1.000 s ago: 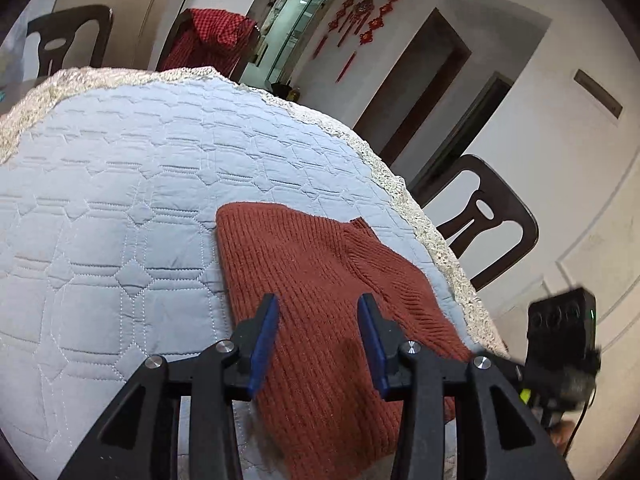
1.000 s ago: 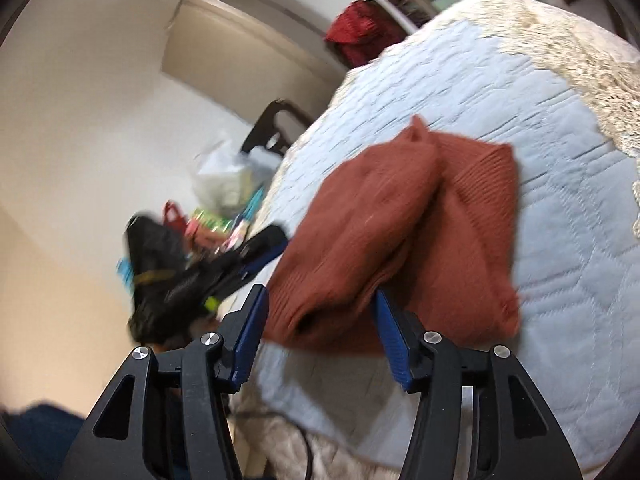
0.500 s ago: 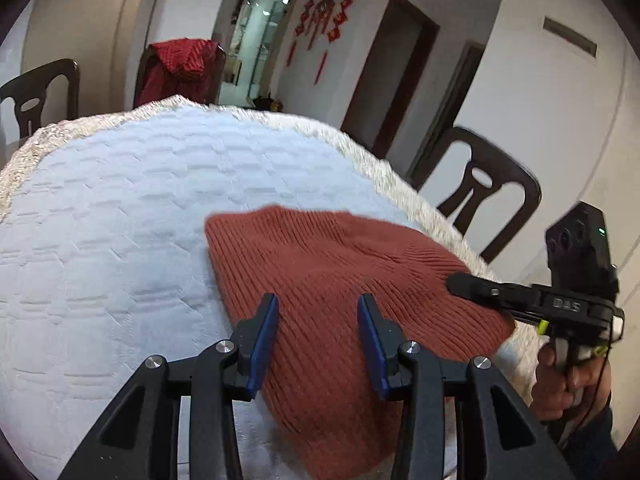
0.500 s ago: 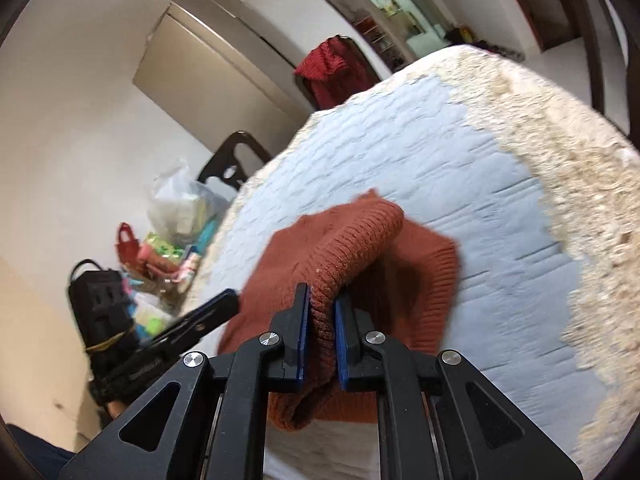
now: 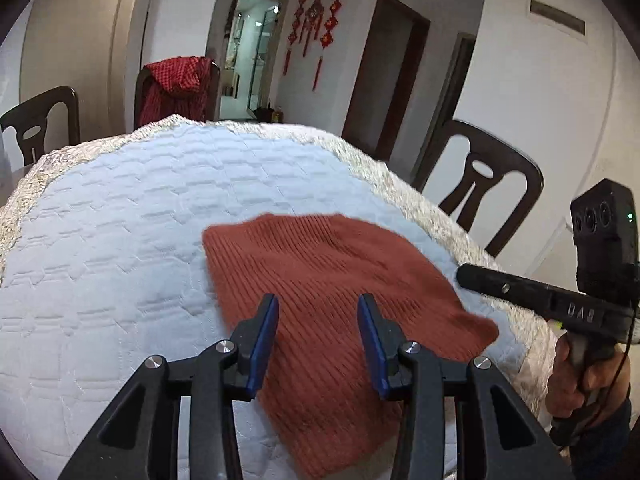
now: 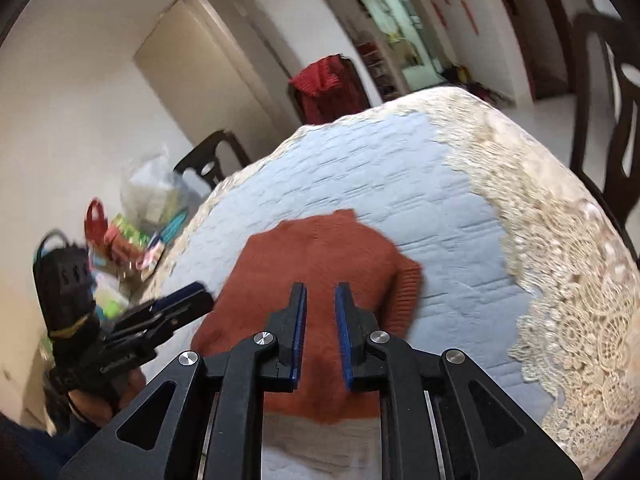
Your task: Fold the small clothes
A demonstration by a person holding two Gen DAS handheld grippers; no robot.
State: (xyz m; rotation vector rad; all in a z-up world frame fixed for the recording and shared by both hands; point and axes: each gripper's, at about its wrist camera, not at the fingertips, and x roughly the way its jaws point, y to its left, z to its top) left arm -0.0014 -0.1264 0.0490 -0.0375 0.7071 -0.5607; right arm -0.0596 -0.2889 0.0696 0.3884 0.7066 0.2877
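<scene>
Quilted pale-blue tablecloth [image 5: 120, 240] with a cream lace border covers the round table, and dark wooden chairs [image 5: 480, 184] stand around it in a white-walled dining room with red knot ornaments [image 5: 316, 24] hanging by a doorway. Lying flat on the cloth near the table's edge, in the lower centre of both views, is the rust-red ribbed knit garment [image 5: 320, 280], which looks already doubled over on itself. The left gripper [image 5: 318, 332] hovers above its near edge with its blue pads [image 5: 264, 340] apart and nothing between them. The right gripper [image 6: 320, 328] has just been easing its jaws a little apart; they now stand narrowly parted above the knit, and no fabric is pinched between them, so the garment appears let go. In the left wrist view the right gripper enters from the right edge of the frame, its tip over the lace border just beside the garment's edge. My reading is that one fold has been laid and the next wants a fresh grasp. To do it well, each gripper should take a corner of the same edge, catching every layer, lift only enough to clear the cloth, carry the edge across evenly, and lay it so the borders meet without dragging the thick knit out of square.
</scene>
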